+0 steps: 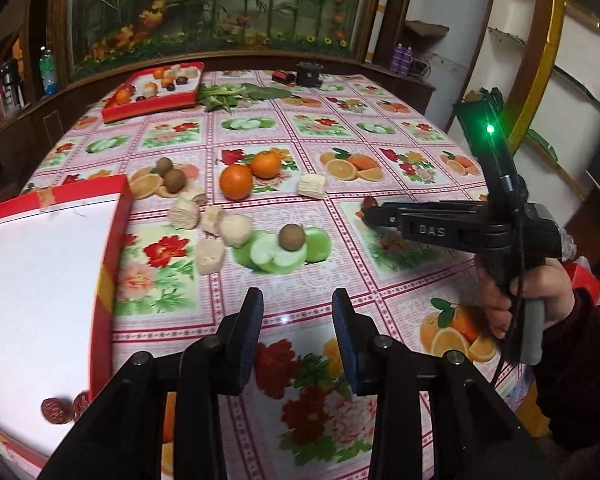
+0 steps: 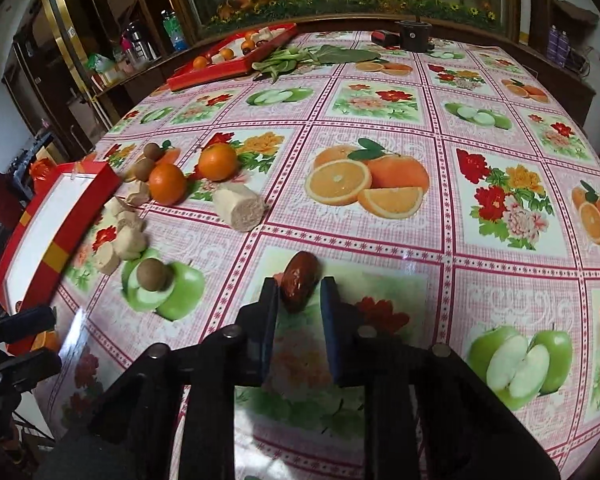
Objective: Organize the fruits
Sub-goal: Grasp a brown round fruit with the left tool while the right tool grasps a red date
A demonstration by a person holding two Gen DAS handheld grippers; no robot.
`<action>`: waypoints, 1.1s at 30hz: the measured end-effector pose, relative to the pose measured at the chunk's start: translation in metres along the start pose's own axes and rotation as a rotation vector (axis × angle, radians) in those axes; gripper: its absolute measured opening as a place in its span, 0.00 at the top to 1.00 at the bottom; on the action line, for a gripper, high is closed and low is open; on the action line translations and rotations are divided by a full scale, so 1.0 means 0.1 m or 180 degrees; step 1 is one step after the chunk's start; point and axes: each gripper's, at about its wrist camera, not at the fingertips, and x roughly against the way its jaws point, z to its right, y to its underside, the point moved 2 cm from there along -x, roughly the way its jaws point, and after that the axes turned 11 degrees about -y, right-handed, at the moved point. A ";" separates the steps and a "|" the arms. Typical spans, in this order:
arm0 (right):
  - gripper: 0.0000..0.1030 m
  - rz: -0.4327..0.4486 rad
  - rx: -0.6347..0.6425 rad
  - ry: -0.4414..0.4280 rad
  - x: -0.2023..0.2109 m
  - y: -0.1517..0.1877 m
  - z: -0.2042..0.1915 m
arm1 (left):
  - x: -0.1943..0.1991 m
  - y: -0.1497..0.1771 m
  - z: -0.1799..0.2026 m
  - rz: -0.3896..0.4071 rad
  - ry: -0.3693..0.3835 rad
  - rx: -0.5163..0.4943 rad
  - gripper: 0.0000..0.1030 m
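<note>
My right hand-held gripper (image 2: 299,294), jaws apart, straddles the wrinkled dark-red jujube (image 2: 298,282) at lower centre on the floral vinyl tabletop (image 2: 380,240); my left hand-held gripper (image 1: 298,304) hangs parted, empty; an off-centre squeeze could roll the fruit away.

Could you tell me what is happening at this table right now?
A person is sorting loose fruit with two hand-held grippers. The right gripper is open around a red date lying on the tablecloth, not yet closed on it. The left gripper hangs open and empty beside the near red tray, which holds two dates. Oranges, kiwis and pale cut pieces still lie loose.
</note>
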 end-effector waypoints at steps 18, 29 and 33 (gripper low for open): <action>0.83 0.0095 -0.0096 -0.0013 -0.02 -0.06 0.07 | -0.70 -0.36 0.19 -0.0293 -0.0029 0.0023 0.66; 0.83 0.0098 -0.0096 -0.0018 -0.02 -0.06 0.07 | -0.78 -0.43 0.21 -0.0249 -0.0182 -0.0028 0.66; 0.83 0.0097 -0.0094 -0.0013 -0.02 -0.06 0.07 | -0.82 -0.41 0.21 -0.0270 -0.0169 -0.0049 0.74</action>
